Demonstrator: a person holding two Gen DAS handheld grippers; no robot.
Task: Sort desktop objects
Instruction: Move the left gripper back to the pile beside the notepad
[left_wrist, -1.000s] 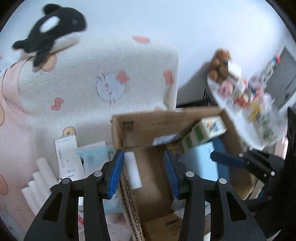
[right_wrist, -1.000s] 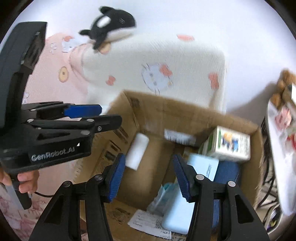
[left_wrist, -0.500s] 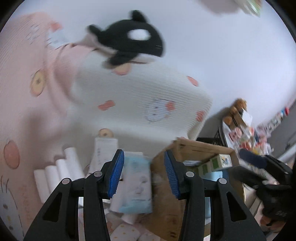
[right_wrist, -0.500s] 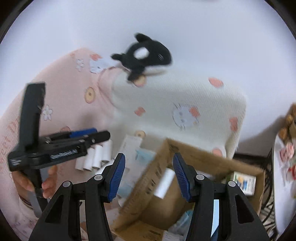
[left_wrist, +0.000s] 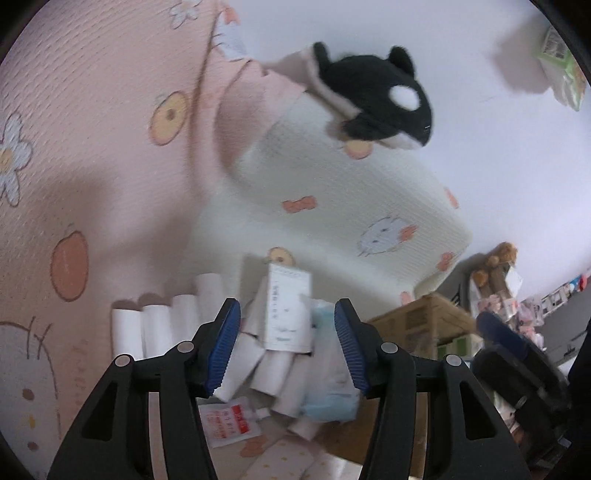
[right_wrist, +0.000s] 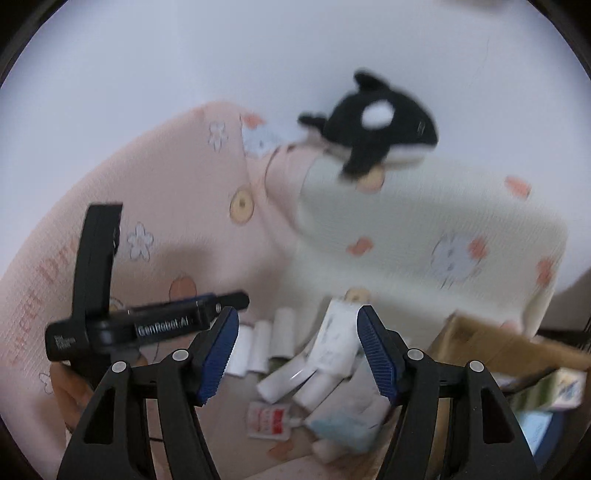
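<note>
A pile of desk items lies on the pink blanket: several white paper rolls (left_wrist: 162, 328), a white printed box (left_wrist: 288, 314), a pale blue tissue pack (left_wrist: 328, 391) and a red-and-white sachet (left_wrist: 229, 421). My left gripper (left_wrist: 288, 349) hovers above the pile, its jaws opening with nothing gripped. My right gripper (right_wrist: 297, 354) hangs over the same rolls (right_wrist: 258, 343), white box (right_wrist: 336, 339), tissue pack (right_wrist: 343, 424) and sachet (right_wrist: 269, 421), its jaws opening, empty too. The left gripper (right_wrist: 236, 298) shows at the left there, held by a hand. The right gripper (left_wrist: 495, 343) shows at the right of the left wrist view.
An open cardboard box (right_wrist: 509, 347) stands right of the pile, with a green-and-white carton (right_wrist: 554, 387) inside. A white pillow (left_wrist: 332, 195) with a black-and-white orca plush (left_wrist: 376, 99) on it rises behind. A shelf of small toys (left_wrist: 517, 306) is at far right.
Both views have swung left from the inside of the cardboard box to the pile of rolls on the blanket. Both pairs of jaws stand wider apart. The left view has rolled.
</note>
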